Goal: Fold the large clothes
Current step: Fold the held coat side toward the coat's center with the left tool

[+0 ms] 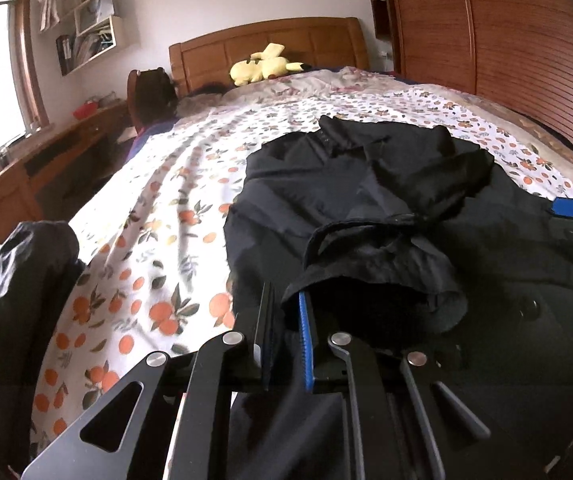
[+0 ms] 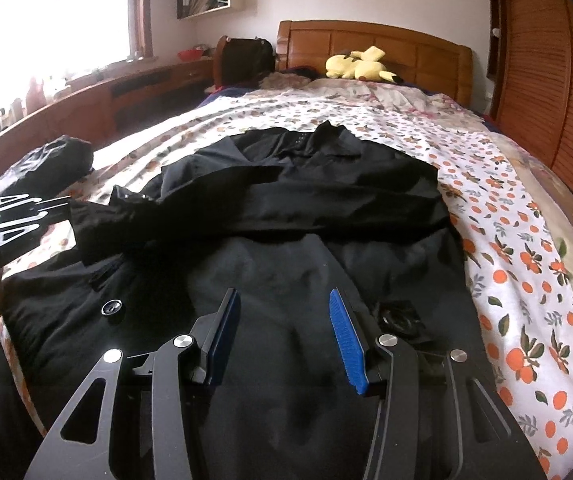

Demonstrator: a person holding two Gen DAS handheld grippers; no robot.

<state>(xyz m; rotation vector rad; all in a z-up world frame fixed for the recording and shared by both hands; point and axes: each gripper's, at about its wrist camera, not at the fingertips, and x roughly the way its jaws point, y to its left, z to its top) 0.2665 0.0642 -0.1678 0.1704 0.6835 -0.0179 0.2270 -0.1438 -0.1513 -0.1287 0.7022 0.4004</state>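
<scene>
A large black coat [image 1: 366, 200] lies spread on the bed, collar toward the headboard; it also shows in the right wrist view [image 2: 286, 216]. One sleeve [image 2: 246, 200] is folded across the chest. My left gripper [image 1: 288, 300] is shut on the sleeve cuff [image 1: 374, 280] at the coat's left side, and its body shows at the left of the right wrist view [image 2: 14, 216]. My right gripper [image 2: 284, 304] is open and empty, hovering over the coat's lower part. Its blue pad also shows at the right edge of the left wrist view [image 1: 572, 206].
The bed has an orange-print sheet [image 1: 158, 216]. A yellow plush toy [image 2: 360, 65] lies by the wooden headboard [image 2: 386, 44]. Another dark garment [image 1: 10, 276] lies at the bed's left edge. A wooden wardrobe [image 2: 558, 80] stands on the right, a desk [image 2: 126, 88] under the window.
</scene>
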